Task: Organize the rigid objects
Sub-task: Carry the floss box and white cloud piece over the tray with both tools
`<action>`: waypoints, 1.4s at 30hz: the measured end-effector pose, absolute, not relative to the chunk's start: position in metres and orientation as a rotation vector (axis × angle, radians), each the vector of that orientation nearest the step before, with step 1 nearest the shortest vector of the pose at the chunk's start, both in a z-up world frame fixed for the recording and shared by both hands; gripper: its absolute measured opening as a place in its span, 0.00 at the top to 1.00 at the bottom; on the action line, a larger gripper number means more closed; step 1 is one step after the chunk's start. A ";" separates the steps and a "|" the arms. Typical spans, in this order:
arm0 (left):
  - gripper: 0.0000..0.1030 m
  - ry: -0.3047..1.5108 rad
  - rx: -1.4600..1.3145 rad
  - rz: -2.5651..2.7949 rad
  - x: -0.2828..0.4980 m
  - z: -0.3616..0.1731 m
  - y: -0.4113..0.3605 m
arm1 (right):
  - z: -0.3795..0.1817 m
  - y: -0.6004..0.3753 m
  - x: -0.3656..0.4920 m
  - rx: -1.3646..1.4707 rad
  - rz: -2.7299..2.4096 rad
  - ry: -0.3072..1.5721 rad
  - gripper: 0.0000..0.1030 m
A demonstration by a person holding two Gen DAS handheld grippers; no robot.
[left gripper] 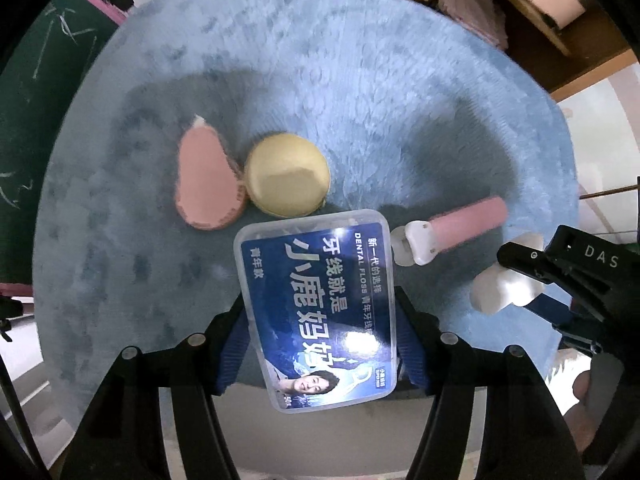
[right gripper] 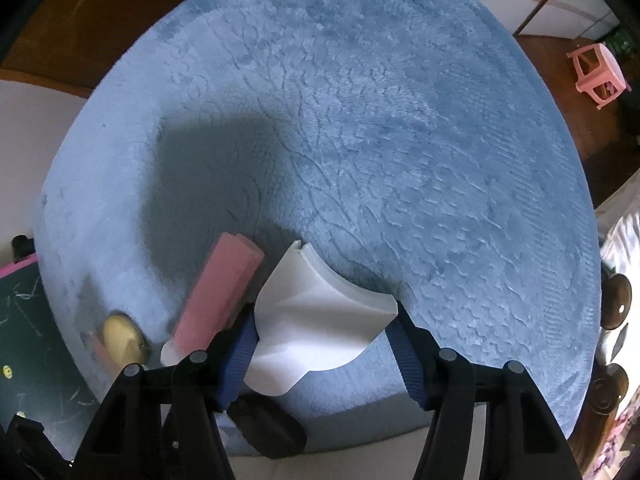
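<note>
Left claw (left gripper: 320, 344) clamped on floss box (left gripper: 316, 308); right claw (right gripper: 320, 344) clamped on white piece (right gripper: 316, 320). Placing step: set box down just ahead, beside yellow case (left gripper: 286, 174).

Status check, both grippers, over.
Left gripper shut on floss box. Right gripper shut on white piece. Pink shaver, yellow puff close ahead on blue mat.

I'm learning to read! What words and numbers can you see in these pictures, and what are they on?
"DENTAL FLOSS": on the floss box held in the left hand-held gripper.
"牙线就是" and "小鹿妈妈": large print on the same box.
"50": box's bottom corner.
"DAS": on the right hand-held gripper.
The box's small print is too blurred.
</note>
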State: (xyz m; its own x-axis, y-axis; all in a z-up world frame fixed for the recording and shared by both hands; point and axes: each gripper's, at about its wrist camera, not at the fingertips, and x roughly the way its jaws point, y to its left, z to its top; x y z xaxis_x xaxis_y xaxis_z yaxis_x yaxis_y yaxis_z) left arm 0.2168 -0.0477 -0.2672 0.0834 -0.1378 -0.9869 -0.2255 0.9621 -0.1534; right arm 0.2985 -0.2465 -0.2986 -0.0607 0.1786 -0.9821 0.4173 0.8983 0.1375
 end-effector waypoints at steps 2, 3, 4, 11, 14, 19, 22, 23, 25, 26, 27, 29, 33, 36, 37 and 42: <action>0.34 1.472 -0.288 0.057 0.213 -0.254 -0.046 | -0.291 -0.251 0.294 0.478 -0.191 1.624 0.38; 0.34 1.456 -0.278 0.051 0.210 -0.245 -0.046 | -0.285 -0.253 0.292 0.478 -0.185 1.613 0.38; 0.34 1.447 -0.269 0.045 0.209 -0.238 -0.045 | -0.280 -0.254 0.290 0.479 -0.178 1.602 0.38; 0.34 1.342 -0.195 -0.020 0.189 -0.174 -0.046 | -0.219 -0.262 0.265 0.478 -0.103 1.492 0.38; 0.34 1.298 -0.172 -0.055 0.181 -0.159 -0.047 | -0.190 -0.266 0.250 0.455 -0.062 1.440 0.38; 0.34 1.226 -0.134 -0.109 0.157 -0.119 -0.048 | -0.140 -0.256 0.217 0.407 -0.012 1.350 0.38; 0.34 1.191 -0.101 -0.136 0.142 -0.105 -0.050 | -0.122 -0.252 0.202 0.382 0.011 1.312 0.38; 0.34 1.178 -0.084 -0.146 0.136 -0.100 -0.051 | -0.116 -0.253 0.193 0.370 0.018 1.297 0.38; 0.34 1.159 -0.059 -0.163 0.127 -0.094 -0.052 | -0.110 -0.250 0.180 0.348 0.028 1.278 0.38; 0.34 1.151 -0.045 -0.175 0.122 -0.092 -0.053 | -0.102 -0.249 0.172 0.342 0.032 1.272 0.38; 0.34 1.145 -0.038 -0.185 0.117 -0.090 -0.053 | -0.098 -0.247 0.163 0.329 0.040 1.257 0.38; 0.34 1.134 -0.016 -0.210 0.107 -0.087 -0.054 | -0.091 -0.244 0.147 0.296 0.046 1.236 0.38; 0.34 1.123 0.027 -0.252 0.091 -0.089 -0.055 | -0.088 -0.239 0.120 0.240 0.056 1.217 0.38; 0.34 1.122 0.062 -0.275 0.081 -0.095 -0.054 | -0.091 -0.236 0.102 0.196 0.052 1.209 0.38; 0.34 1.123 0.073 -0.280 0.078 -0.098 -0.054 | -0.092 -0.235 0.097 0.181 0.049 1.207 0.37; 0.34 1.159 0.135 -0.306 0.062 -0.129 -0.054 | -0.118 -0.236 0.069 0.141 0.032 1.241 0.38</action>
